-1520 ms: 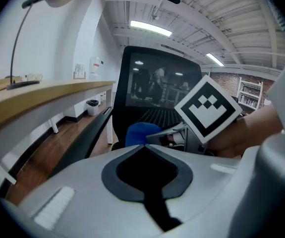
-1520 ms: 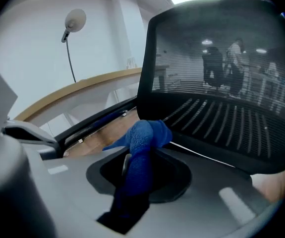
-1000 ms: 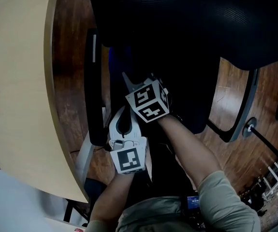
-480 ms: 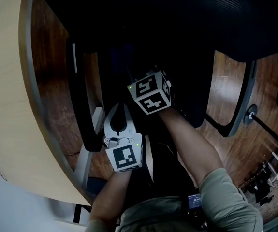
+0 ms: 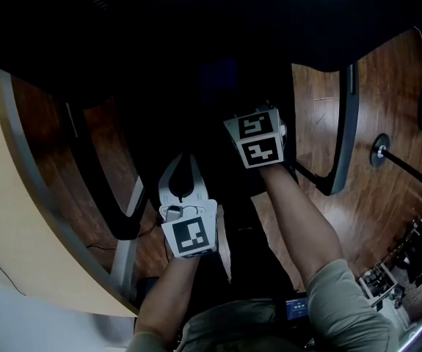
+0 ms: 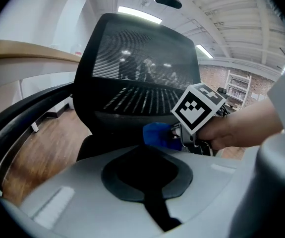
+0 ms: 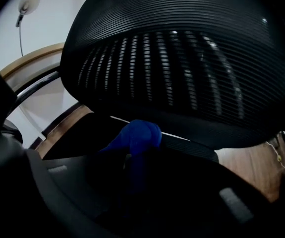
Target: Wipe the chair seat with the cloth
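Observation:
The black office chair has its seat (image 5: 196,108) in the middle of the head view and its mesh backrest (image 7: 182,58) across the top. My right gripper (image 5: 253,114) is shut on a blue cloth (image 7: 140,135), which rests bunched against the dark seat below the backrest. The left gripper view shows the same cloth (image 6: 157,133) ahead, at the tips of the right gripper (image 6: 176,136). My left gripper (image 5: 186,163) hovers over the seat's near left part. Its jaws meet at the tips with nothing in them.
A curved light wooden desk (image 5: 5,196) runs along the left. The chair's left armrest (image 5: 111,196) and right armrest (image 5: 346,123) flank the seat. Wooden floor (image 5: 387,196) shows on the right, with a black stand base (image 5: 378,152) on it.
My right gripper has swept to the right across the seat with the cloth. The left gripper has shifted only a little, and the view has swung so that the desk lies further left.

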`<state>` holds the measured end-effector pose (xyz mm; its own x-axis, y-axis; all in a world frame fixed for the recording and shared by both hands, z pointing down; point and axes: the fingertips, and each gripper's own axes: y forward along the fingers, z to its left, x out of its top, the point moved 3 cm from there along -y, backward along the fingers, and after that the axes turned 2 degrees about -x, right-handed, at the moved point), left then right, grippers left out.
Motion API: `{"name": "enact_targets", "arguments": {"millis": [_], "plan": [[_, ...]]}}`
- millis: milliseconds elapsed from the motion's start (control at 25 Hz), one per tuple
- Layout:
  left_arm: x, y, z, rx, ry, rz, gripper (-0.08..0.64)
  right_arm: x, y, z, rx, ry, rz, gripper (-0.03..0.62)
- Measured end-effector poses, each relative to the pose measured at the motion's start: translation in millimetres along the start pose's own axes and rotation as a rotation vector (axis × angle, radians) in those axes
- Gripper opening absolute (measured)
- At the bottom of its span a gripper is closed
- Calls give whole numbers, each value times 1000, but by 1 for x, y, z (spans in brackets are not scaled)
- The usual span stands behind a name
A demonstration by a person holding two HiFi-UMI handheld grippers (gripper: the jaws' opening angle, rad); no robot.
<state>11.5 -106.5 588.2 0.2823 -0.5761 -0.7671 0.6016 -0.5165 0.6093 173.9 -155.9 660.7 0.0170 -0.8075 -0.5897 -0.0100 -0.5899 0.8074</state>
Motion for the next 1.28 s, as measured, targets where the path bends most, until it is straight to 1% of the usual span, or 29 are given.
{"name": "enact_targets", "arguments": {"millis": [280,400,480,680,880,1040,1160,1280], "plan": [[-5,18,-42,-71,53,10,5,-43,-26,-81,-147,155,3,94],[-12,25,-57,-90,56,13,5,-62,-38,-107,-218,220,5,94],[-17,27,-65,-101,65,23,5,-74,-42,-120,-246,256,14,94],[-24,31,-82,-124,67,34,5,-97,-46,-139,-300,252,52,94],[-36,29,-75,-100,39,42,3,-107,-40,-141,-304,259,68,94],[-41,18,-57,-48,18,40,5,-96,-42,-135,-304,267,51,94],[-42,4,-37,1,24,35,5,-77,-49,-115,-290,249,17,95],[-43,-15,-18,55,24,31,5,-55,-53,-77,-241,201,-15,95]]}}
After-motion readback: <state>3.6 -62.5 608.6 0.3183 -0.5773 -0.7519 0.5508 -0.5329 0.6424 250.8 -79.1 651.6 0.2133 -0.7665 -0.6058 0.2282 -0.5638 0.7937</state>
